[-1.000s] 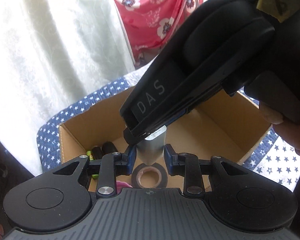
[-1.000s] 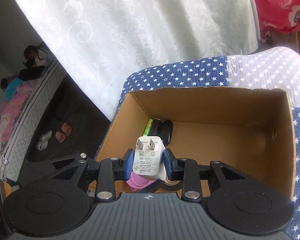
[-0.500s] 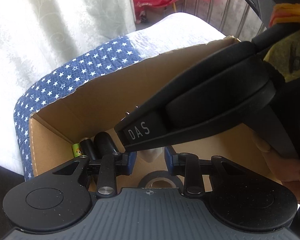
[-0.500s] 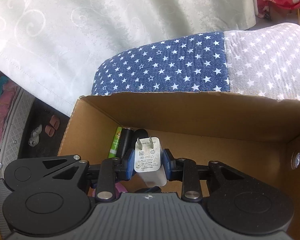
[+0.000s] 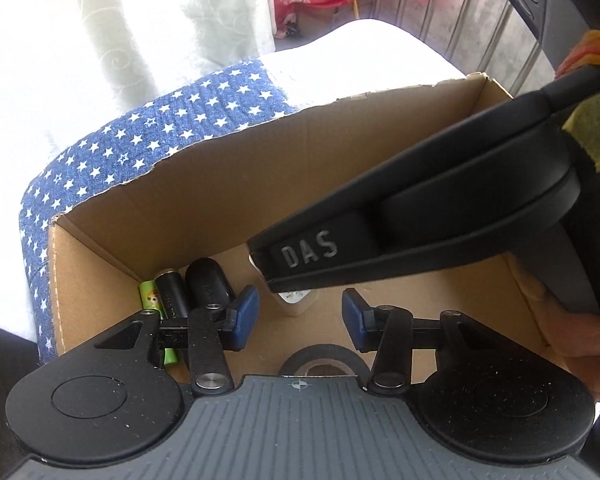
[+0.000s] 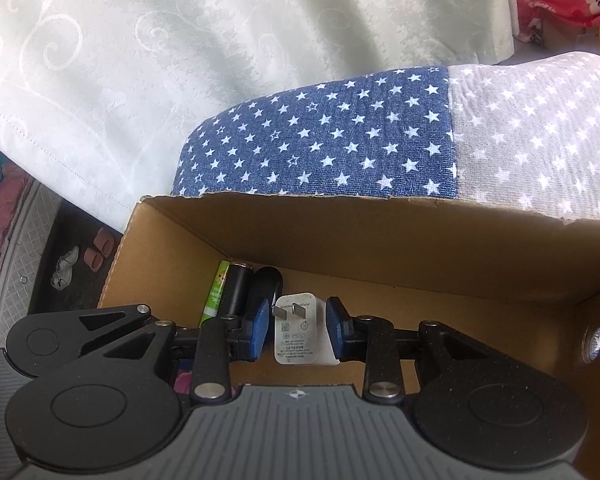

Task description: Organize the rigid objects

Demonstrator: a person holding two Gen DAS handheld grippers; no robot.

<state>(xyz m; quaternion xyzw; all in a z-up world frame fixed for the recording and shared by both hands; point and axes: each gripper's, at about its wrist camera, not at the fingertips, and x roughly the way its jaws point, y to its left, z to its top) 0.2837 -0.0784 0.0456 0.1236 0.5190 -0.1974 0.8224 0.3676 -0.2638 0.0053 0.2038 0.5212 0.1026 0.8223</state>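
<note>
Both of my tools are spread: the right tool (image 6: 297,330) has its pads off the charger (image 6: 300,332) lying near the box (image 6: 380,236)'s left corner beside the batteries (image 6: 236,288), so I should lift straight up, and the left tool (image 5: 300,314) hovers empty.

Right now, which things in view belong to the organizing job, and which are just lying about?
Job:
cardboard box
white charger, between the open right gripper fingers
green battery
black battery
black oval item
tape roll
left gripper, open

Lying about:
star cloth
curtain
sandals
</note>
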